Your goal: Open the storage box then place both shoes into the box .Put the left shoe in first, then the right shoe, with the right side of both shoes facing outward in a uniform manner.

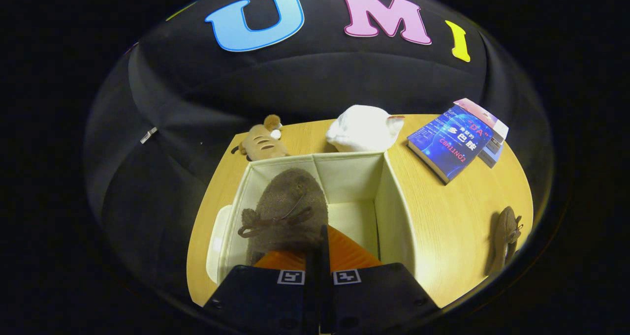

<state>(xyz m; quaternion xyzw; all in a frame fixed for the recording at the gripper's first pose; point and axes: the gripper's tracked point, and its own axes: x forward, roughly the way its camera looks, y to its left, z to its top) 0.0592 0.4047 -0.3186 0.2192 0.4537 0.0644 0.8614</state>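
One shoe is on its way into the storage box [354, 177], and one more is waiting. The box is open, with its cream walls standing up and no lid on top. A pale flat thing [216, 241] pokes out by the box's left wall; it could be the lid, but that is hard to tell.

On the far left of the wooden table [443, 217] lies a small toy shaped like a loaf of bread [260, 143]. Next comes the brown fuzzy shoe [288, 212] with a little bow on it. It hangs inside the left part of the box, toe pointing away. The gripper [320, 241] has its fingers squeezed close together on the near end of this shoe, so it looks like it is pinching the shoe tight.

Behind the box sits a white soft toy [362, 127]. To the right is a blue book [450, 143] lying on top of another book [494, 138]. The blue cover has writing on it, but it is upside down and too fuzzy to read well.

At the far right, near the table edge, lies the second brown shoe [507, 241].

So the box is open. The first shoe must be let go, and then the second shoe has to go in too.
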